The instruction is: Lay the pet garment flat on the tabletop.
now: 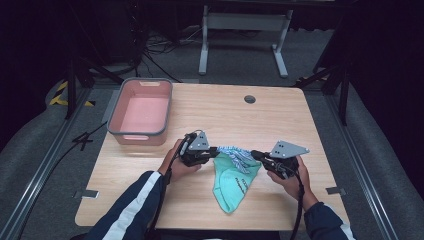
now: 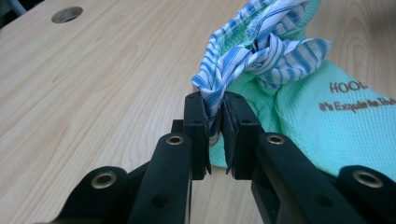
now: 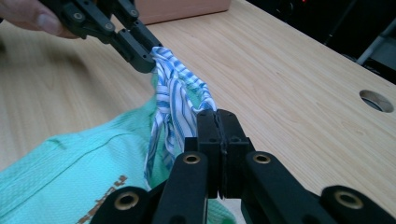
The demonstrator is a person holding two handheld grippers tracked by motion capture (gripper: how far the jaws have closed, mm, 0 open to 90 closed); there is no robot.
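A mint-green cloth bag [image 1: 232, 182] with brown lettering lies on the wooden table [image 1: 280, 115], its mouth trimmed with a blue-and-white striped band [image 1: 237, 154]. My left gripper [image 1: 216, 150] is shut on the band's left end [image 2: 215, 95]. My right gripper [image 1: 253, 154] is shut on the band's right end [image 3: 205, 106]. The band is bunched and knotted between them [image 2: 271, 53], held just above the table. In the right gripper view the left gripper [image 3: 142, 58] pinches the striped cloth at upper left. The green bag [image 3: 65, 172] hangs down toward me.
A pink bin with a grey rim [image 1: 142, 112] stands at the table's back left. A round cable hole [image 1: 249, 99] sits near the far edge. A white desk frame [image 1: 245, 35] stands on the floor beyond the table.
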